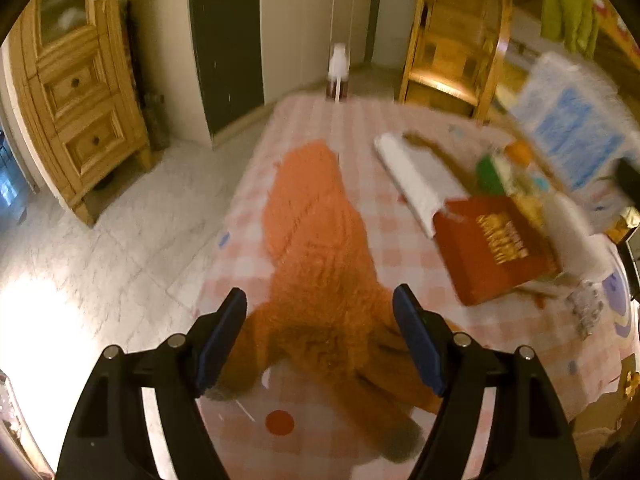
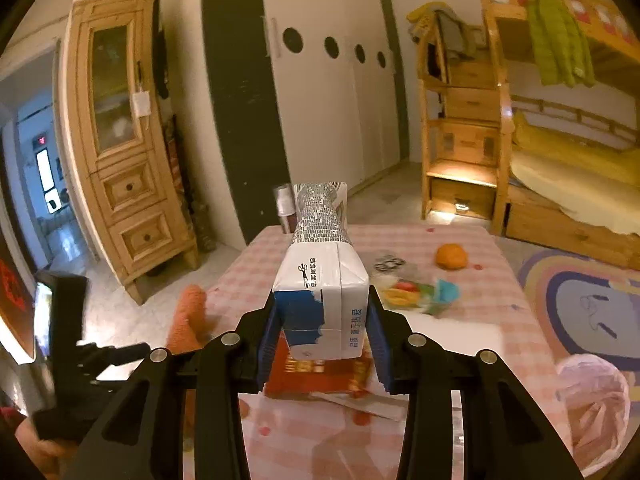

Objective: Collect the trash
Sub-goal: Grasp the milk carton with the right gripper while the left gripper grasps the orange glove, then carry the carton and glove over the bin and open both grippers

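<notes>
My right gripper is shut on a white and blue carton with a silvery patterned top, and holds it upright above the pink checked table. In the left wrist view the same carton shows as a blur at the upper right. My left gripper is open just above the table, pointing steeply down. An orange fuzzy cloth lies under it and between its fingers, and the pads do not press on it. A red box lies flat to its right, next to a white packet.
An orange fruit and colourful wrappers lie on the far right of the table. A crumpled silver wrapper sits by the right edge, a pink plastic bag beside it. A small bottle stands at the far edge. A wooden cabinet stands left.
</notes>
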`<state>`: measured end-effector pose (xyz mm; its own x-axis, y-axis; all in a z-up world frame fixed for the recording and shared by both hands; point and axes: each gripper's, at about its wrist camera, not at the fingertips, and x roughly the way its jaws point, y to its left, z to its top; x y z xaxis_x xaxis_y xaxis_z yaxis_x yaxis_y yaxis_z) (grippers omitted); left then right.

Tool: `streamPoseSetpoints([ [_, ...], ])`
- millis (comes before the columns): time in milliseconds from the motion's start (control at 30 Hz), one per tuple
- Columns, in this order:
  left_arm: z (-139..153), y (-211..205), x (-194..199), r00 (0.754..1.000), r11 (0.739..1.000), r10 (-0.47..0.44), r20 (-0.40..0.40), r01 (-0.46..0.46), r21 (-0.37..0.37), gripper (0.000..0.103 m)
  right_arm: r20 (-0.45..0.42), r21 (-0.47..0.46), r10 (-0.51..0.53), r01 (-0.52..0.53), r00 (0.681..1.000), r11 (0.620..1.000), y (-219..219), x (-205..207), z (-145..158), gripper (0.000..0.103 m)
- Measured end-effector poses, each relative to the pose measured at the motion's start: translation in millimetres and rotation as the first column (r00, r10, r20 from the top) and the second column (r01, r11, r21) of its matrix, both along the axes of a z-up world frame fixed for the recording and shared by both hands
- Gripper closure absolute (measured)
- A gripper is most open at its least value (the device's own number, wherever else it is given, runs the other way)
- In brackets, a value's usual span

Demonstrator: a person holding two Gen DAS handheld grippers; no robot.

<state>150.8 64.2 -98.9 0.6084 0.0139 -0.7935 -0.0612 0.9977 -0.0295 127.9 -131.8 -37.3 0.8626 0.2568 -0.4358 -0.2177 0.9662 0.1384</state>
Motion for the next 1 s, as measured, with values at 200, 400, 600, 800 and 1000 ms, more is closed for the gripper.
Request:
streamPoseSetpoints([
  [200,11,13,-10,0.998,0.992,-0.016,0.067,0.024,-0.127,0.092,0.033,0.011,-0.057,0.056,0.998,0.998,-31,-9,6,0.063],
  [400,53,-15,-51,0.928,0.984,-0.142,0.344,0.171,-0.055,0.092,0.057,0.076,-0.159,0.155,0.986,0.985,-79,-20,12,0.063],
  [600,67,-61,-70,0.855,0.951,-0.278,0.437,0.31,-0.002,0.092,0.048,0.082,-0.262,0.257,0.964,0.963,-118,-30,11,0.063],
  [800,78,-127,-66,0.78,0.886,-0.416,0.467,0.464,0.013,0.092,0.06,0.059,-0.374,0.371,0.925,0.927,-157,-46,8,0.063],
  [1000,75,-201,-55,0.715,0.804,-0.538,0.446,0.595,0.014,0.092,0.026,0.051,-0.49,0.488,0.871,0.871,-201,-57,-1,0.063],
])
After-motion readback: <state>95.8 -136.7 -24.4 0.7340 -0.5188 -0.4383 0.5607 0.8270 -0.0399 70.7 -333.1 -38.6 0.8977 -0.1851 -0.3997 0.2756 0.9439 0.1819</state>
